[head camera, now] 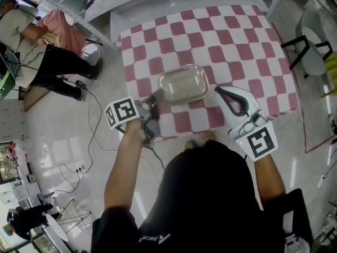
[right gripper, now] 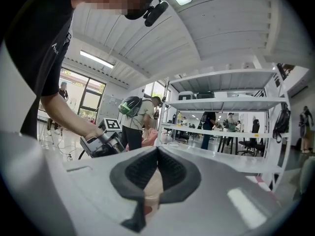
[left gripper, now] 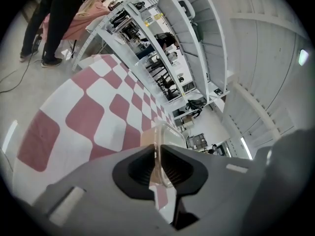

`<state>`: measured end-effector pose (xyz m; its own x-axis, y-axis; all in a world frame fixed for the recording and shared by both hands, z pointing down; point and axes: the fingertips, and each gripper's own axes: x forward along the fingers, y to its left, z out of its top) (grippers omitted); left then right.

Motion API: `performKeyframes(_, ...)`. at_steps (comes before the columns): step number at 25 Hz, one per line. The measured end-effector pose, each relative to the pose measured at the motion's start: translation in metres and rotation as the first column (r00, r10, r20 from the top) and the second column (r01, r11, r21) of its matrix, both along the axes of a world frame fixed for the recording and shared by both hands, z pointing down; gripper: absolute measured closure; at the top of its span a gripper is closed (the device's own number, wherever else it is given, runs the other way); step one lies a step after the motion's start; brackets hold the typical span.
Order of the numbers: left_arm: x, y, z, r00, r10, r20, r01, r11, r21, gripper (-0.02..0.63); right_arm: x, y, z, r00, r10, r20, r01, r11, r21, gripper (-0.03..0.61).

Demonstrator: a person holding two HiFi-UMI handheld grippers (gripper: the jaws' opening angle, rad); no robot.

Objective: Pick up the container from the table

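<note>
One container (head camera: 183, 84) edge clamped in left hand-held gripper (head camera: 156, 97); right hand-held gripper (head camera: 218, 91) beside.

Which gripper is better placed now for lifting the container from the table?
Left. The left gripper is shut on the rim of the container, while the right gripper is shut, empty, beside it.

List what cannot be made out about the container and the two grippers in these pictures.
- Whether the container is off the table: the head view looks down from above, and the left gripper covers its underside in the left gripper view.
- Its contents: glare on its clear top, head view.
- The container, right gripper view: the body of the right gripper fills the lower picture.
</note>
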<state>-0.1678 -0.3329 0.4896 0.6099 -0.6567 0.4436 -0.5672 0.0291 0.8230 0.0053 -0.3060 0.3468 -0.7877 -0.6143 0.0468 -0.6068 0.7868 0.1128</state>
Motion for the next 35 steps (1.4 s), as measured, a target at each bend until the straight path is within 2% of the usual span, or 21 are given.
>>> performKeyframes(6,0.000,0.012,-0.030,1.000,-0.017,-0.022,0.017,0.999,0.036,0.566,0.011,0.009,-0.003,1.000,0.003,0.026,-0.003,1.000,-0.018,0.575)
performKeyframes(12,0.000,0.021,-0.043,1.000,-0.006,-0.025,0.007,0.998,0.055,0.566,0.006,0.017,-0.001,0.999,-0.012,0.039,0.012,1.000,-0.020,0.575)
performKeyframes(35,0.003,0.024,-0.043,1.000,0.017,-0.025,-0.015,0.998,0.062,0.566,-0.001,0.025,0.001,0.999,-0.019,0.051,0.020,0.999,-0.027,0.575)
